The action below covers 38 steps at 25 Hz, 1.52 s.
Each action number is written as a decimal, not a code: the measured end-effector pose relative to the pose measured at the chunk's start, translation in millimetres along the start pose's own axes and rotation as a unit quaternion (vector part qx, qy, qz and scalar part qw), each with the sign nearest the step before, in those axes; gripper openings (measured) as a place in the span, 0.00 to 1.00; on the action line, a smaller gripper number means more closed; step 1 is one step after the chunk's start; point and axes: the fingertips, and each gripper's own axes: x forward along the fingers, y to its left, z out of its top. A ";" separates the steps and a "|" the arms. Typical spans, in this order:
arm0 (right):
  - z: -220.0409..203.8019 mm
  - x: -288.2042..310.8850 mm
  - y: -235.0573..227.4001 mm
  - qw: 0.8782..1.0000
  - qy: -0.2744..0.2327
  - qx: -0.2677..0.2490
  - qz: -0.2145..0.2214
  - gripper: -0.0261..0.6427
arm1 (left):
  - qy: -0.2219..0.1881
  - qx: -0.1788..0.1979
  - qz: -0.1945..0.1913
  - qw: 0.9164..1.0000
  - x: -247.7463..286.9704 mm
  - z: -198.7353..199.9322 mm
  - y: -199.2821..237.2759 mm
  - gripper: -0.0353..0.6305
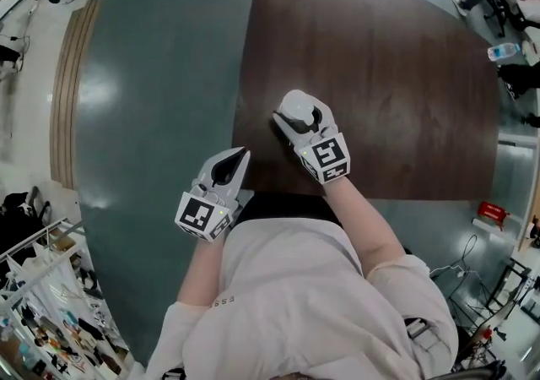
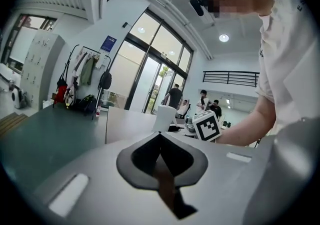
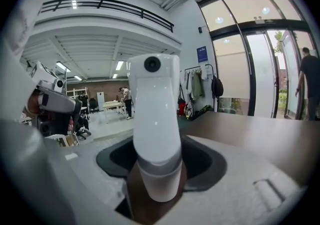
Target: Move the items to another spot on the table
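Observation:
A tall white device (image 1: 295, 104) with a round black lens near its top stands upright on the dark brown table (image 1: 380, 74), near its left edge. My right gripper (image 1: 299, 121) is shut on it, one jaw on each side of its lower body (image 3: 152, 119). My left gripper (image 1: 243, 153) hovers lower left, beside the person's body, over the grey-green surface (image 1: 152, 74). Its jaws meet at a point with nothing between them (image 2: 160, 136). In the left gripper view the white device (image 2: 164, 118) shows ahead, next to the right gripper's marker cube (image 2: 207, 125).
A water bottle (image 1: 504, 51) and chairs are at the far right, beyond the table. A red object (image 1: 492, 212) lies on the floor at the right. Several people (image 2: 175, 96) stand by the glass doors in the distance.

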 end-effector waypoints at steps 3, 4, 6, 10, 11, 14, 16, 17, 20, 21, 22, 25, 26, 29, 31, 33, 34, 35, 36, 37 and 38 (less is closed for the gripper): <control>6.0 -11.0 3.0 1.000 -0.006 0.009 -0.006 0.41 | 0.006 0.004 -0.010 1.000 1.6 7.0 0.6 0.08; 7.9 -17.8 2.4 1.000 -0.009 0.012 -0.009 0.41 | 0.006 0.007 -0.016 1.000 4.6 9.2 -1.2 0.08; 11.6 -34.5 -0.8 1.000 -0.016 0.015 -0.021 0.41 | 0.003 0.016 -0.036 0.999 12.8 12.8 -9.0 0.08; 21.8 -85.1 -19.1 0.997 -0.033 0.018 -0.065 0.41 | 0.006 0.041 -0.089 0.995 38.6 30.0 -46.6 0.08; 23.3 -101.2 -26.5 0.996 -0.038 0.023 -0.080 0.41 | 0.006 0.049 -0.104 0.993 47.1 30.4 -56.8 0.08; 17.3 -158.4 -48.9 0.992 -0.044 0.027 -0.117 0.41 | 0.010 0.065 -0.139 0.988 76.3 29.7 -96.1 0.08; 3.0 -203.9 -62.0 0.989 -0.038 0.028 -0.140 0.41 | 0.013 0.069 -0.156 0.985 93.2 24.8 -130.8 0.08; -3.8 -228.1 -69.1 0.987 -0.039 0.033 -0.151 0.41 | 0.014 0.070 -0.165 0.984 101.2 22.7 -151.0 0.08; -21.2 -303.1 -95.2 0.980 -0.050 0.047 -0.185 0.41 | 0.013 0.075 -0.189 0.979 127.0 18.6 -219.0 0.08; -28.9 -328.4 -103.8 0.978 -0.049 0.047 -0.196 0.41 | 0.009 0.078 -0.197 0.977 135.8 14.4 -240.7 0.08; -37.0 -353.4 -111.8 0.976 -0.048 0.048 -0.206 0.41 | 0.006 0.080 -0.206 0.975 144.7 9.7 -261.9 0.08; -60.0 -423.1 -131.7 0.970 -0.044 0.049 -0.233 0.41 | 0.001 0.082 -0.227 0.971 170.0 -4.3 -321.0 0.08; -67.4 -444.4 -136.5 0.969 -0.042 0.049 -0.240 0.41 | 0.001 0.082 -0.232 0.969 177.0 -10.1 -338.7 0.08; -88.9 -507.0 -147.3 0.963 -0.035 0.053 -0.260 0.41 | 0.007 0.085 -0.246 0.966 194.1 -29.7 -387.4 0.08; -101.1 -548.9 -157.6 0.957 -0.032 0.061 -0.282 0.41 | 0.013 0.083 -0.259 0.962 205.9 -39.6 -417.6 0.08; -112.6 -589.1 -170.1 0.947 -0.030 0.068 -0.311 0.41 | 0.021 0.085 -0.277 0.957 218.0 -46.9 -446.5 0.08; -118.5 -607.8 -175.6 0.942 -0.030 0.073 -0.326 0.41 | 0.026 0.088 -0.287 0.954 223.8 -50.9 -459.9 0.08; -124.6 -625.4 -180.8 0.936 -0.031 0.078 -0.341 0.41 | 0.031 0.090 -0.296 0.950 229.9 -55.3 -472.3 0.08; -130.7 -641.6 -186.3 0.931 -0.031 0.083 -0.355 0.41 | 0.036 0.090 -0.305 0.947 236.6 -59.8 -484.1 0.08; -136.6 -656.3 -192.4 0.926 -0.032 0.088 -0.367 0.41 | 0.041 0.090 -0.313 0.944 244.5 -64.1 -495.1 0.08; -142.1 -669.1 -199.3 0.921 -0.033 0.093 -0.377 0.41 | 0.046 0.089 -0.321 0.942 253.6 -67.9 -505.4 0.08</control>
